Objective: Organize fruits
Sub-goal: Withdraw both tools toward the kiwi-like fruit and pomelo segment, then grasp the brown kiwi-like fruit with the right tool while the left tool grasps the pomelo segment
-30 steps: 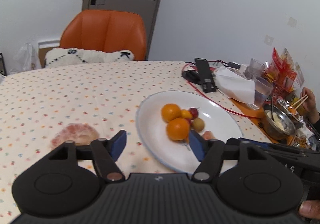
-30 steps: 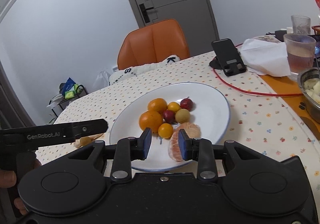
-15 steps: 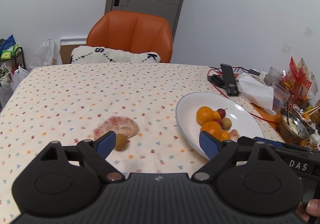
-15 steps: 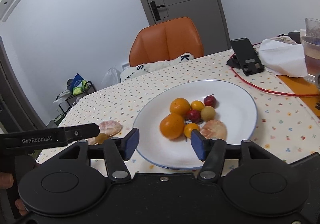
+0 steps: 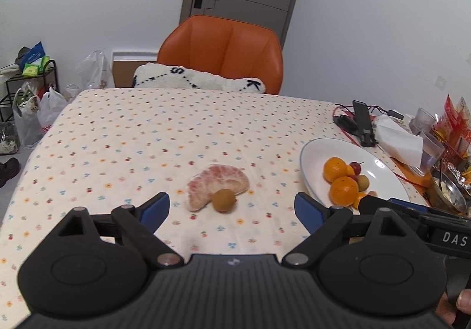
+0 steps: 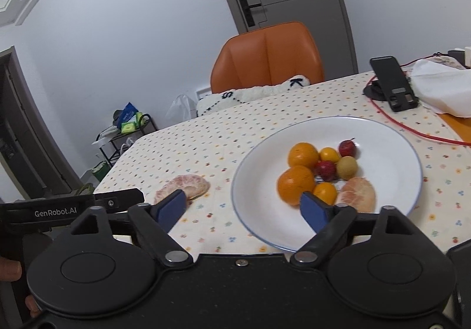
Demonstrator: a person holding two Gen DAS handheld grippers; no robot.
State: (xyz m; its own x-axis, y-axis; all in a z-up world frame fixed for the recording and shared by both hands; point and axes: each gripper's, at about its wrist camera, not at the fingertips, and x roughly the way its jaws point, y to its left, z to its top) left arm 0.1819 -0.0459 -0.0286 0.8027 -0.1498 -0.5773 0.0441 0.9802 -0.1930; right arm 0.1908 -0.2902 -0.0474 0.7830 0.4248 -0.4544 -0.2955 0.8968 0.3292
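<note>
A peeled pomelo piece [image 5: 216, 183] lies on the dotted tablecloth with a small brown round fruit [image 5: 224, 200] touching its near side. My left gripper [image 5: 232, 212] is open just short of them, nothing between its fingers. To the right a white plate [image 5: 312, 158] holds two oranges [image 5: 343, 190] and several small fruits. In the right wrist view the plate [image 6: 391, 140] carries oranges [image 6: 295, 185], small red and yellow fruits and a peeled pomelo piece [image 6: 356, 194]. My right gripper [image 6: 244, 208] hangs open over the plate's near left rim, empty. The loose pomelo piece [image 6: 184, 186] shows left of it.
An orange chair [image 5: 220, 55] with a white cushion [image 5: 197, 80] stands at the table's far side. A phone stand [image 5: 363, 123], red cable, tissue [image 5: 397, 140], cups and a metal bowl [image 5: 449, 192] crowd the right edge. Bags and a rack [image 5: 26, 93] sit on the floor left.
My right gripper let go of the peeled pomelo piece on the plate, opened wide and drew back. My left gripper pulled back and swung left, now facing the loose pomelo and brown fruit.
</note>
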